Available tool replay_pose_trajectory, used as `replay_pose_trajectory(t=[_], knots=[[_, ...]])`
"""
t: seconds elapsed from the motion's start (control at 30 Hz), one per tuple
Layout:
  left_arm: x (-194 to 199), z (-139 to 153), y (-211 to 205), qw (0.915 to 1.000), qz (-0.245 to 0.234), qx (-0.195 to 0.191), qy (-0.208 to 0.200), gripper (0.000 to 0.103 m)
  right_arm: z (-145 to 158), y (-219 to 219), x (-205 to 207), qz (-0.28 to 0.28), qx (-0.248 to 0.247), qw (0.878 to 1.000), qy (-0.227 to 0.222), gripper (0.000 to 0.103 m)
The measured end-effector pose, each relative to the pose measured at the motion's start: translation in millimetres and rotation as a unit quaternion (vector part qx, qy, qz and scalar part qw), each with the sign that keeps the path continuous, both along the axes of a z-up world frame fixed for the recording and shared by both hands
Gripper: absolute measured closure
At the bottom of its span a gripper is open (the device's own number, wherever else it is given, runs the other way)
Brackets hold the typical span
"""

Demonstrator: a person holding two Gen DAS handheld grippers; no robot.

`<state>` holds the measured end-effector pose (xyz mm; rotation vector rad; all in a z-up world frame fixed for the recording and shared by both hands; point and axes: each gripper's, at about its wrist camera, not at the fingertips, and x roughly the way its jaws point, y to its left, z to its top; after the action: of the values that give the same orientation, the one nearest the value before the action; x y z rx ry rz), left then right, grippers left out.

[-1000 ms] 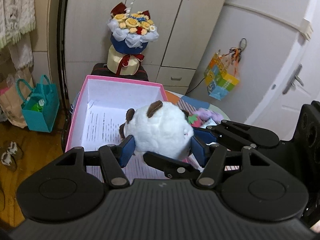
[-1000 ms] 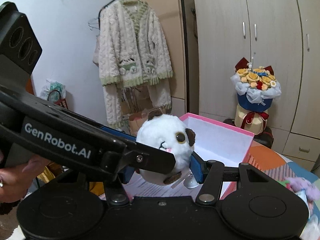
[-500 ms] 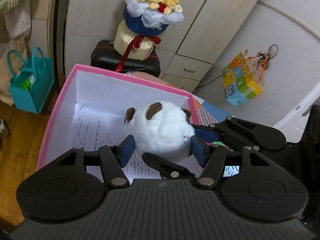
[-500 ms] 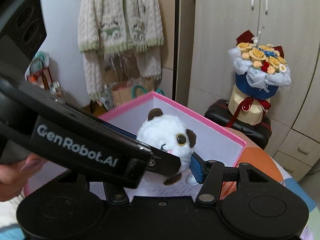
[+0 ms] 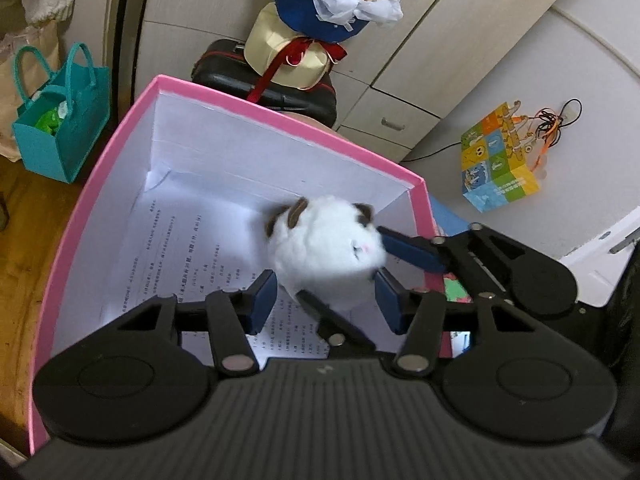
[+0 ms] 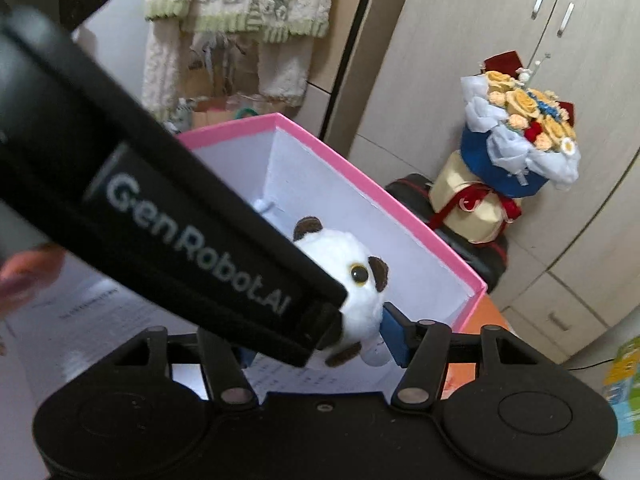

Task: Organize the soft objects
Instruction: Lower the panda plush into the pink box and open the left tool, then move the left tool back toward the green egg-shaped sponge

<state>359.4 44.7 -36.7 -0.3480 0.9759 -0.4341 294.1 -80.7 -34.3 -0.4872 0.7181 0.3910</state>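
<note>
Bedroom wardrobe backing pink box [image 5: 256, 100]. White plush toy [image 5: 320, 252] hanging over box interior. Left tongs [image 5: 326, 298] closing, right tongs [image 6: 320, 336] opening; both bracketing toy. Toy appearing light, compressible; gripping round body midline being advisable.

Pink box [image 5: 280, 118], printed sheet [image 5: 180, 256] inside
</note>
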Motion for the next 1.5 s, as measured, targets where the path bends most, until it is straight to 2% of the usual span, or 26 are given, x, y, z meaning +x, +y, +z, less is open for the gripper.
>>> replay_pose_trajectory(t=[0.13,0.27,0.4,0.57,0.87,1.2,1.5], knots=[[-10,6,3,0.9998,-0.004,0.016,-0.014,0.050,10,-6,-11,0.003,0.026,1.000,0.002,0.035],[-34,25,9,0.9979,-0.014,0.036,-0.051,0.049,23,-12,-30,0.001,0.053,0.999,0.002,0.035],[-61,45,18,0.9959,-0.029,0.038,-0.076,0.046,37,-19,-53,0.002,0.077,0.997,0.000,0.035],[-100,70,21,0.9899,-0.046,0.068,-0.116,0.041,52,-31,-82,0.000,0.105,0.994,0.001,0.035],[-169,103,23,0.9773,-0.072,0.090,-0.178,0.036,78,-52,-137,0.009,0.121,0.993,-0.012,0.031],[-219,105,-4,0.9671,-0.114,0.114,-0.197,0.034,88,-83,-185,-0.014,0.120,0.993,-0.018,0.030],[-248,95,-51,0.9519,-0.184,0.128,-0.209,0.034,79,-155,-227,-0.076,0.152,0.985,-0.035,0.029]])
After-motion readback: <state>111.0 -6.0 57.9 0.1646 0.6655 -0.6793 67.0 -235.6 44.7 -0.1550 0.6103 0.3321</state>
